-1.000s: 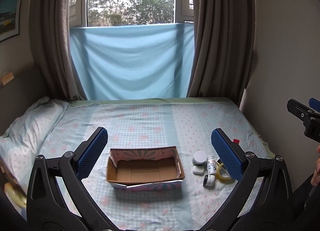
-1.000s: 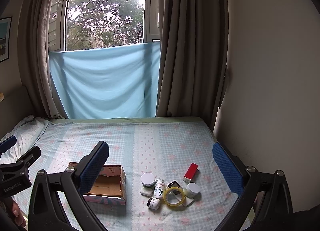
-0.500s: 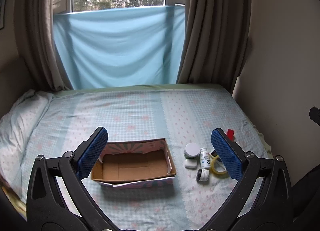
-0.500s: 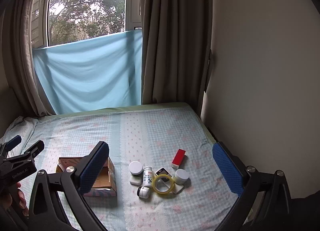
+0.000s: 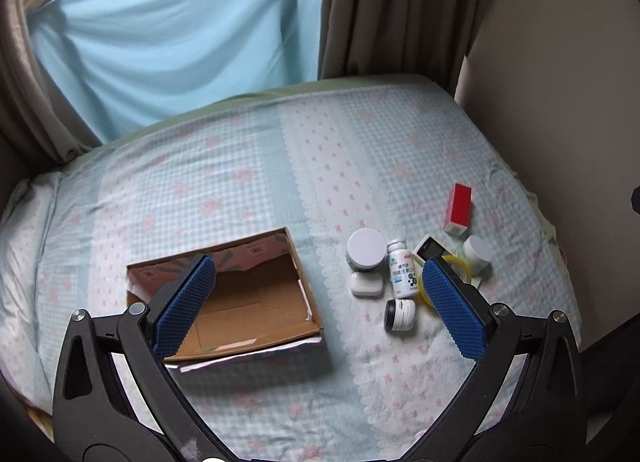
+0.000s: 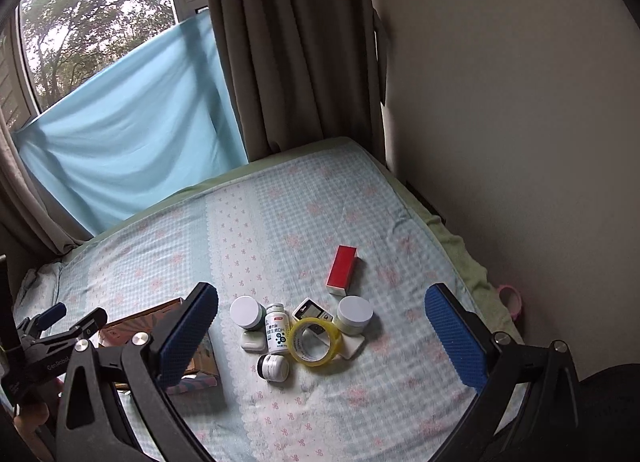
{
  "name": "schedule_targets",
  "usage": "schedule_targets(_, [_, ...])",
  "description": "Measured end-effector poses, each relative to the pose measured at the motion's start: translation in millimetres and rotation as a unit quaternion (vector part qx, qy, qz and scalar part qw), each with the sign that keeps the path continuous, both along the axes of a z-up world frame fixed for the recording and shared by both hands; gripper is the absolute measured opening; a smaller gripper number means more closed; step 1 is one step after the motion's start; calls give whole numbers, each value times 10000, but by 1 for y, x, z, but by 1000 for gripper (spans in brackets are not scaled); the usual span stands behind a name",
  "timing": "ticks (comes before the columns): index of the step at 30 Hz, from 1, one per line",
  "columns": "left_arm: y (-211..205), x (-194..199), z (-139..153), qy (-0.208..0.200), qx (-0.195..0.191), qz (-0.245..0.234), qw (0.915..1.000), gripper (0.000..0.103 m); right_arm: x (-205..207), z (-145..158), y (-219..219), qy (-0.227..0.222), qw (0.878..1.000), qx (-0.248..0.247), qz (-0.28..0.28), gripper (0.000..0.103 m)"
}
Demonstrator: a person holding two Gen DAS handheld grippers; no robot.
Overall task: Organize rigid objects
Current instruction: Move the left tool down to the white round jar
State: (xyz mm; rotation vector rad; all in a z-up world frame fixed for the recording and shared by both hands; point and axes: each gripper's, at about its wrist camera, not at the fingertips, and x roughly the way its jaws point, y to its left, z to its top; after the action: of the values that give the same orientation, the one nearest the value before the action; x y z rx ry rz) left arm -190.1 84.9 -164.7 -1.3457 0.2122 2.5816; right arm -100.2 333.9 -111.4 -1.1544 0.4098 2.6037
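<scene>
Reaching into the tight cluster with the right gripper, fingers spread wide and empty like the left gripper's, could topple the pill bottle or roll the tape ring across the soft bed.

Bed covered by blue checked sheet with pink flowers. Light blue cloth hung across window; trees seen outside. Brown curtain drawn beside beige wall. Pink ring wedged at bed edge.
</scene>
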Motion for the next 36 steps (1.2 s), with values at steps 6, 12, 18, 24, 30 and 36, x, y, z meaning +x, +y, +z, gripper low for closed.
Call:
schedule_targets(6, [40,-49,-77,-761,-394,-202,9961,103,-44,-58,41,-521,9976,-428,-152,102])
schedule_targets(12, [79,-93,-154,-1301,-939,-544,9855,103,-77,-134,74,-1059,9891,-882,-509,102])
schedule_targets(18, [104,-125,-220,-1739,-1527,-867,9690,103,-97,-217,91,-1581,9723,-1467,-898,102])
schedule_targets(24, [116,-135,-272,-2052,-1900,-1246,9520,103,-112,-283,87,-1924,9582,-1795,-1119,102])
schedule_targets(30, [129,-139,-301,-2078,-2146,-1584,9411,103,-119,-319,86,-2038,9514,-1897,-1319,102])
schedule_targets(36, [141,-139,-314,-1950,-2299,-1976,9328,100,-122,-339,94,-2047,9458,-2018,-1514,95])
